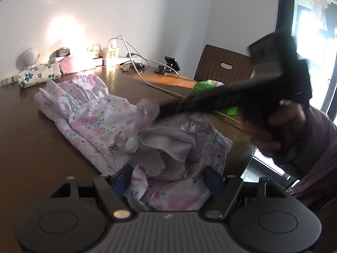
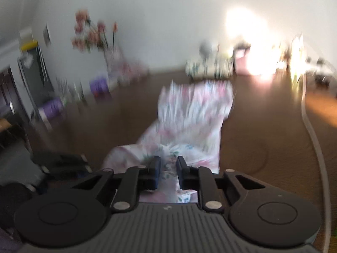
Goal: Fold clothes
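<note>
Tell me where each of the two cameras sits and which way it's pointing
Left wrist: on the left gripper, facing across the table over the pink floral garment toward chair and window; the right gripper and the hand holding it show.
Right wrist: on the right gripper, blurred, facing the wall.
Shared: garment, table.

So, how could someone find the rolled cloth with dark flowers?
On the brown wooden table, look to the far left edge by the white wall. The rolled white cloth with teal flowers lies there, before a round white speaker; the nearby pink floral garment is spread flat.
</note>
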Action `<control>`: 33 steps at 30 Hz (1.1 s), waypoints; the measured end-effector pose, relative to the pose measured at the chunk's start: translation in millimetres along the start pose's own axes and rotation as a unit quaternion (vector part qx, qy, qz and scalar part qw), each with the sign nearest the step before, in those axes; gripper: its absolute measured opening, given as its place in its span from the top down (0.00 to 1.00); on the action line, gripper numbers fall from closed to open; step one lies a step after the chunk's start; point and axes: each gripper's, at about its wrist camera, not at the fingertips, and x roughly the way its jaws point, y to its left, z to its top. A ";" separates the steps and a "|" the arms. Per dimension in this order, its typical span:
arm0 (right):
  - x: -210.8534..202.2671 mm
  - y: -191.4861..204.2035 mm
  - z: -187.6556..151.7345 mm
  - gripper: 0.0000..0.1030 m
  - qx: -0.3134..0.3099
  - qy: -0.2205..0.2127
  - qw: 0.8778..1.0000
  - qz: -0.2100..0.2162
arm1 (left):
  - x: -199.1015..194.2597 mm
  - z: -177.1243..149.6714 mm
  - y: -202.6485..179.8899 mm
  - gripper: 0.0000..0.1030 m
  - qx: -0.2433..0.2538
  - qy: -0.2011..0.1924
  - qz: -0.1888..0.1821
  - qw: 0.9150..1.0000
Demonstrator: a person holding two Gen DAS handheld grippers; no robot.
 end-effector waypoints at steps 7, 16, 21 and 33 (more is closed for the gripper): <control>17.1 0.0 5.3 0.83 -0.007 0.050 0.999 -0.001 | -11.1 0.1 -18.9 0.25 0.054 -0.020 0.032 0.998; -5.6 -0.6 2.2 0.83 0.012 0.077 0.997 0.020 | -5.3 -19.9 -46.3 0.25 0.175 0.002 0.028 0.984; -14.0 1.2 0.6 0.83 0.023 0.090 0.995 0.027 | -5.5 -24.8 -49.3 0.46 0.231 0.017 -0.004 0.973; -85.0 27.2 -1.5 0.16 -0.181 -0.049 0.980 0.066 | -3.8 17.6 13.3 0.78 0.124 0.067 -0.164 0.976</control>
